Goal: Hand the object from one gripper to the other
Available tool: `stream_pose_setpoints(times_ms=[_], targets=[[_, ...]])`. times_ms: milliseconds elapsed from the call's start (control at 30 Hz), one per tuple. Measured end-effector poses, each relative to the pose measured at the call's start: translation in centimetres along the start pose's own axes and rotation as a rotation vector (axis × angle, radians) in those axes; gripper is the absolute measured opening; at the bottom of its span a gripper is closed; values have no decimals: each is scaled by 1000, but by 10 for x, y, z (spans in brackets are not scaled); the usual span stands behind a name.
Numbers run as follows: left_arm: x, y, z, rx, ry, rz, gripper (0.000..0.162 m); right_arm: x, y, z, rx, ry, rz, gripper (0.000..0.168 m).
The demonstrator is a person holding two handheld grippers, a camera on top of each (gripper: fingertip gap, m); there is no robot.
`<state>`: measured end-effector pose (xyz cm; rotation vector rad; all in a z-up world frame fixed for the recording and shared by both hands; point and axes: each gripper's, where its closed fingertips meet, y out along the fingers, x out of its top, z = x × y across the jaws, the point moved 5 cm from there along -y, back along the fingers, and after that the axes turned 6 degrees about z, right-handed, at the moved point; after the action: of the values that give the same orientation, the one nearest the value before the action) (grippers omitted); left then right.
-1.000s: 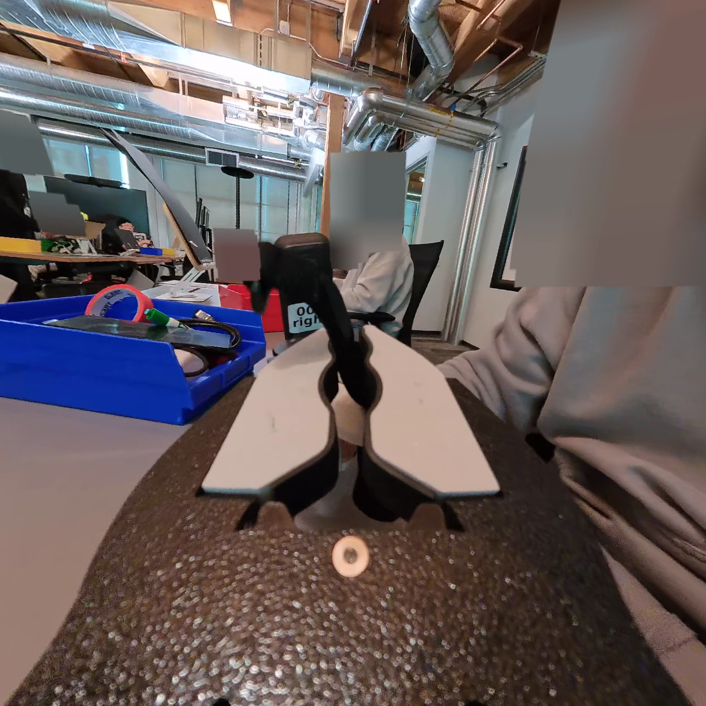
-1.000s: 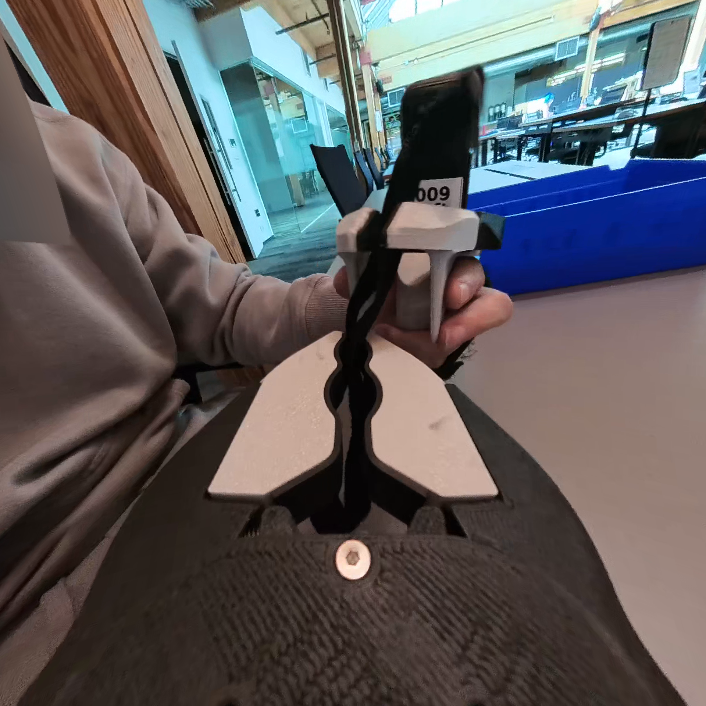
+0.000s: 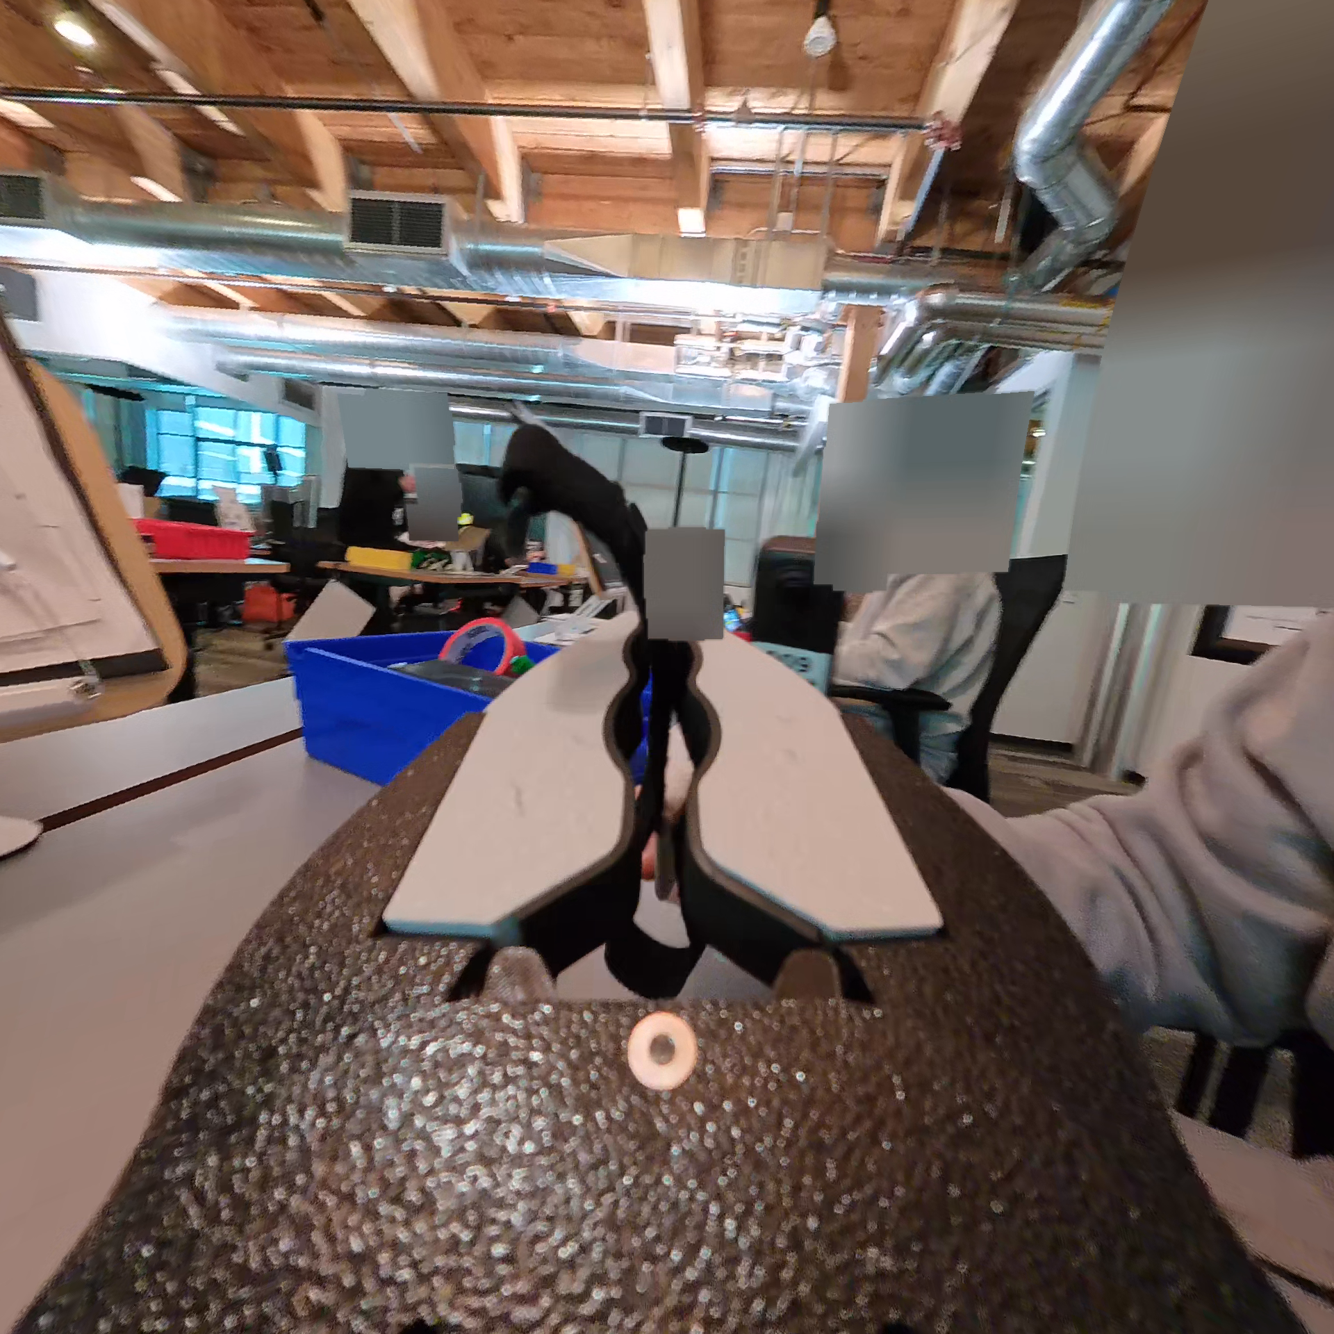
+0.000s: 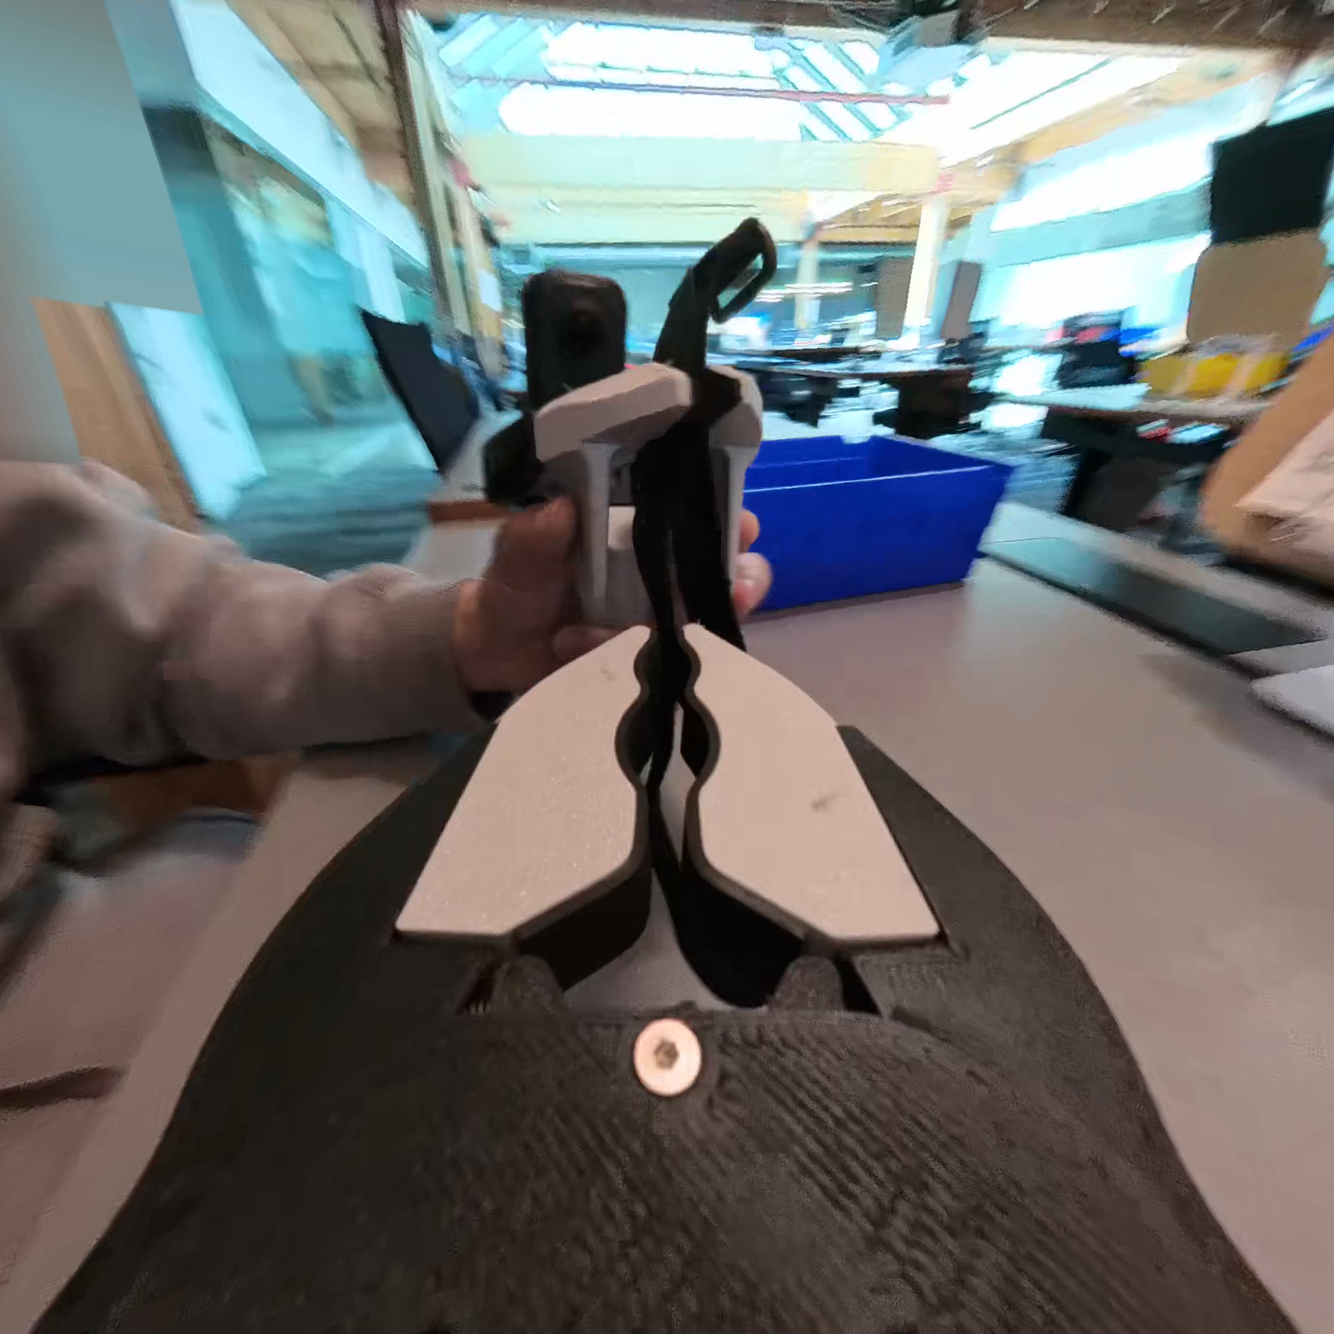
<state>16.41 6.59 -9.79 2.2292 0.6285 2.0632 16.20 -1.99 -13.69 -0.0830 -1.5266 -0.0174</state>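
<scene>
Over the preceding second both cameras had swung upward and turned. The left wrist view took in more of the ceiling, and the blue bin (image 3: 361, 693) had shifted from the left edge toward the centre. The right wrist view was smeared by motion. The grip itself had not changed. The black strap (image 4: 678, 505) remained off the table (image 4: 1010, 794), held in the air between the two tools. The fingers of the right gripper (image 4: 668, 639) stood close together, with the strands of the strap pinched in the wavy slot between them. From there the strap ran forward and up through the fingers of the left gripper (image 4: 675, 411), which the person's hand (image 4: 520, 599) held facing the camera. Its looped end now stood free above that gripper. In the left wrist view the left gripper (image 3: 660, 650) likewise had its fingers drawn in on the strap (image 3: 660, 758), which rose up and to the left beyond the tips. A mosaic patch hid most of the right gripper there. The handover therefore appeared to be at its overlap stage: both tools gripped the strap and were moving together, and neither had let go. One gripper would still have to open to complete the transfer, and the frames did not show which.
</scene>
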Motion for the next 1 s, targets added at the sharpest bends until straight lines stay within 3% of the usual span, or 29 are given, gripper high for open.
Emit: stream_pose_setpoints(times_ms=[33,233,467,600,667,833,933,1000], targets=[[1,-1,-2,-31,-1,0,9,0,-1,1,65,73,-13,2],[-3,-9,-3,-216,-68,66,37,5,-10,11,383,369,-93,1],[-17,-8,-13,-416,-217,143,42,6,-10,29,566,400,-63,2],[-16,-9,-18,-443,-181,109,32,4,-10,30,578,419,-48,2],[-14,-8,-12,-397,-176,98,26,2,-7,19,453,400,-48,4],[-20,-7,29,35,-120,167,20,3,-12,-18,-87,126,-85,63],[-21,-6,34,143,-92,165,19,-1,-12,-27,-335,-130,-2,71],[-21,-2,31,170,-89,153,19,-6,-7,-28,-408,-219,65,72]])
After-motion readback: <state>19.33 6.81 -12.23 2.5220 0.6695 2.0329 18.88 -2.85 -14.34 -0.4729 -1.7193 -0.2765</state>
